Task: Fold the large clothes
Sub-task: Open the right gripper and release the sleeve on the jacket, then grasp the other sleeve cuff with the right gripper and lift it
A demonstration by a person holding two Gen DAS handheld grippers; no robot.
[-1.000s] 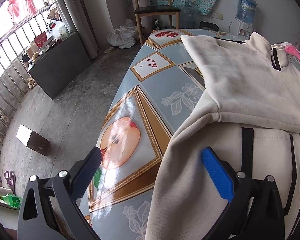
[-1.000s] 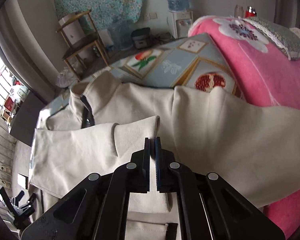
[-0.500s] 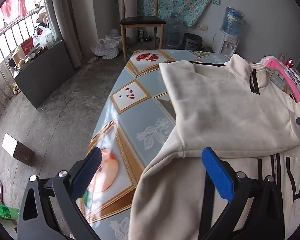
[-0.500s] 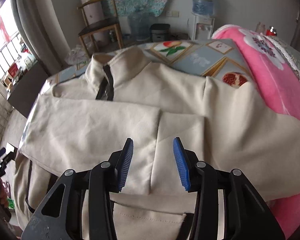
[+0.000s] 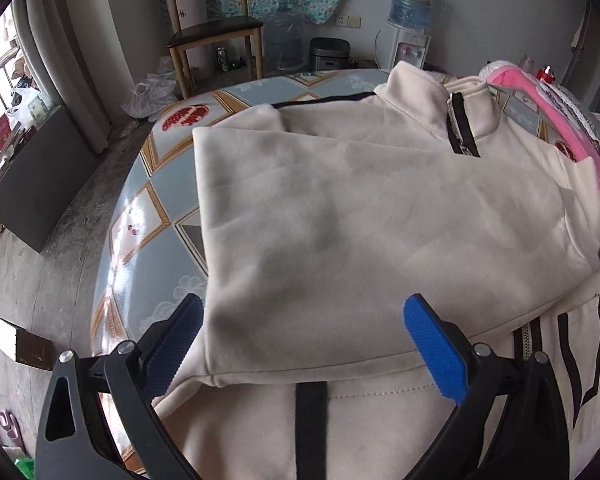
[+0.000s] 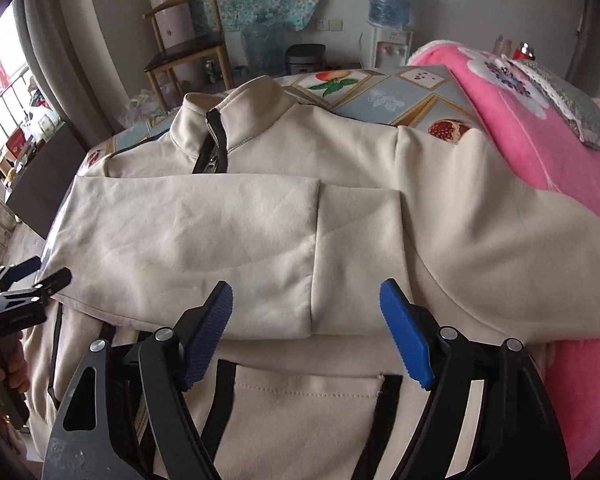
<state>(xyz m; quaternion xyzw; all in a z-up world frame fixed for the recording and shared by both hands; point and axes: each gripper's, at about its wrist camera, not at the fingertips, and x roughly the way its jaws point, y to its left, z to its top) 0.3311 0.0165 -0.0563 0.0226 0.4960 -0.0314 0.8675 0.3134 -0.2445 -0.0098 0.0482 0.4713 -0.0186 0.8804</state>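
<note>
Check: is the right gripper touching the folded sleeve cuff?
Cannot tell. In the right wrist view the right gripper stands open over the sleeve cuff, jaws just opened, but contact or gap isn't plain.

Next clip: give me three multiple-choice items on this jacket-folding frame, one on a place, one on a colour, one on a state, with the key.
1. Where do the jacket's sleeves lie?
A. hanging off the table
B. folded across its chest
C. under the blanket

2. What colour are the pads on the tongs?
A. blue
B. red
C. white

3. How do the right tongs stand?
A. shut on a sleeve
B. shut on the collar
C. open, holding nothing

Key: B, both sleeves lie flat across the front, cuffs meeting; A, blue ribbed pads show in both wrist views; C, the jaws have just been opening and stand wide above the cloth, as do the left tongs.
</note>
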